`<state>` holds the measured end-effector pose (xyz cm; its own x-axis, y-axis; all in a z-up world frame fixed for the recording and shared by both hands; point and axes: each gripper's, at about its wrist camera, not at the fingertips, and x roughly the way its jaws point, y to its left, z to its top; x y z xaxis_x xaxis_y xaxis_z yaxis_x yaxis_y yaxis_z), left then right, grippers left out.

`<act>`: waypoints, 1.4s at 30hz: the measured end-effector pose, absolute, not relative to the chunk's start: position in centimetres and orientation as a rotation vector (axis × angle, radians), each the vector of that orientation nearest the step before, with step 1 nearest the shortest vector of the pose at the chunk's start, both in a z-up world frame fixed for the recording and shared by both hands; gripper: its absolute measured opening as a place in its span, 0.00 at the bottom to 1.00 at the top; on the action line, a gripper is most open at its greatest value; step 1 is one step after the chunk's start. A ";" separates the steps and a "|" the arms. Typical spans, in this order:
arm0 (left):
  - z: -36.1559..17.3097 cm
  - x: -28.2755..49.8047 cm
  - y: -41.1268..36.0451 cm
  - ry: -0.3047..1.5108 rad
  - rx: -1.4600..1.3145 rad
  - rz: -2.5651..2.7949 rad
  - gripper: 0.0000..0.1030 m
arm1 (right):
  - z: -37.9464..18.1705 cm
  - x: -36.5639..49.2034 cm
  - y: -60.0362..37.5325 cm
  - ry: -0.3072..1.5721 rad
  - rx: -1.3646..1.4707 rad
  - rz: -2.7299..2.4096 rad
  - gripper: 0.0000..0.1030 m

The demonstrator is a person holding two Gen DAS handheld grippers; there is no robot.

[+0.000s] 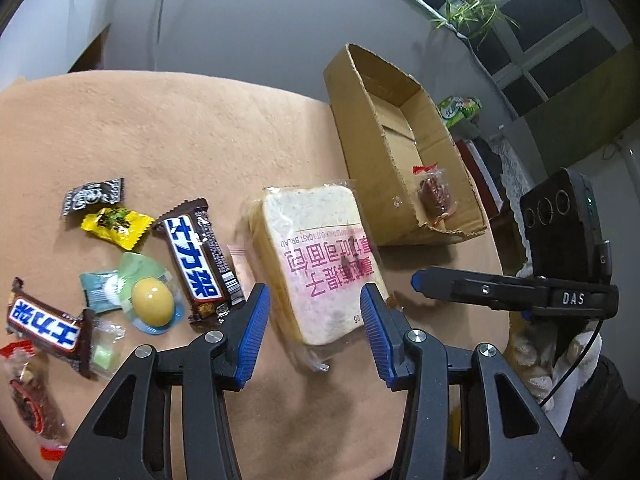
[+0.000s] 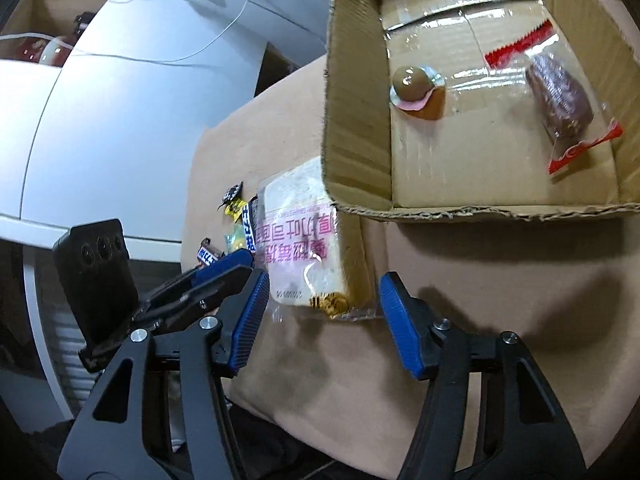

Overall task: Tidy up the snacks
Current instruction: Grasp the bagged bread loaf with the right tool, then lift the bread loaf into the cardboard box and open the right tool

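Peach tablecloth (image 1: 180, 128) bears the bagged toast (image 1: 320, 256), lying between the left claw's (image 1: 316, 332) spread, untouching jaws.

— What stood beyond the peach tablecloth (image 1: 160, 128)?
— A spider plant (image 1: 468, 8) hung near the dark window (image 1: 560, 36), and a green packet (image 1: 458, 109) lay below it.
— Anything else?
— A white lace cloth (image 1: 510, 168) lay nearby, and thin white cables (image 2: 224, 36) crossed the pale wall.
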<state>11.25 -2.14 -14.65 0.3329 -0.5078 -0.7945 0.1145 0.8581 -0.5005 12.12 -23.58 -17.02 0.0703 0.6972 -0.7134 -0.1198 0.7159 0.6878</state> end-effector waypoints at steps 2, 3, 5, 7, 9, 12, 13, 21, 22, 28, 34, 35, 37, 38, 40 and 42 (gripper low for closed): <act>-15.1 11.4 -2.2 1.175 -0.377 -0.415 0.44 | -17.3 12.2 -23.2 1.376 0.535 0.661 0.50; -15.3 11.5 -2.2 1.181 -0.378 -0.415 0.44 | -17.5 12.2 -22.9 1.378 0.536 0.663 0.49; -15.7 11.6 -2.3 1.191 -0.378 -0.415 0.44 | -17.8 12.3 -22.4 1.382 0.535 0.662 0.48; -16.0 11.7 -2.3 1.199 -0.372 -0.413 0.44 | -18.1 12.3 -22.2 1.382 0.532 0.657 0.45; -16.4 11.8 -2.3 1.208 -0.376 -0.414 0.44 | -18.5 12.4 -22.1 1.386 0.545 0.653 0.43; -16.7 12.1 -2.3 1.212 -0.384 -0.422 0.45 | -19.0 12.6 -22.2 1.389 0.572 0.642 0.39; -16.7 12.0 -2.4 1.211 -0.385 -0.425 0.45 | -19.3 12.6 -22.3 1.391 0.586 0.638 0.37; -16.6 12.2 -2.8 1.187 -0.364 -0.449 0.44 | -19.5 12.3 -22.7 1.401 0.617 0.638 0.33; -16.7 12.2 -2.7 1.187 -0.363 -0.449 0.44 | -19.5 12.3 -22.6 1.403 0.618 0.637 0.33; -16.1 11.8 -3.0 1.172 -0.326 -0.443 0.44 | -19.5 11.8 -22.3 1.410 0.614 0.649 0.33; -15.0 10.9 -2.7 1.150 -0.315 -0.432 0.44 | -19.0 11.4 -21.5 1.407 0.606 0.676 0.33; -14.8 10.8 -2.6 1.144 -0.314 -0.431 0.44 | -18.9 11.3 -21.4 1.406 0.605 0.680 0.33; -14.3 10.5 -2.4 1.134 -0.313 -0.430 0.43 | -18.6 11.3 -21.2 1.401 0.606 0.686 0.33; -14.0 10.4 -2.3 1.130 -0.314 -0.429 0.42 | -18.4 11.2 -21.2 1.399 0.605 0.690 0.33; -13.5 10.3 -2.2 1.121 -0.316 -0.425 0.42 | -17.9 11.2 -21.0 1.390 0.599 0.698 0.33; -13.0 10.2 -2.2 1.109 -0.315 -0.424 0.42 | -17.4 11.2 -21.0 1.382 0.600 0.703 0.33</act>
<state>10.15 -2.17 -12.98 0.3797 -0.4788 -0.7916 0.1713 0.8772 -0.4484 11.17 -21.05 -17.43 0.0502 0.7485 -0.6612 -0.0938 0.6627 0.7430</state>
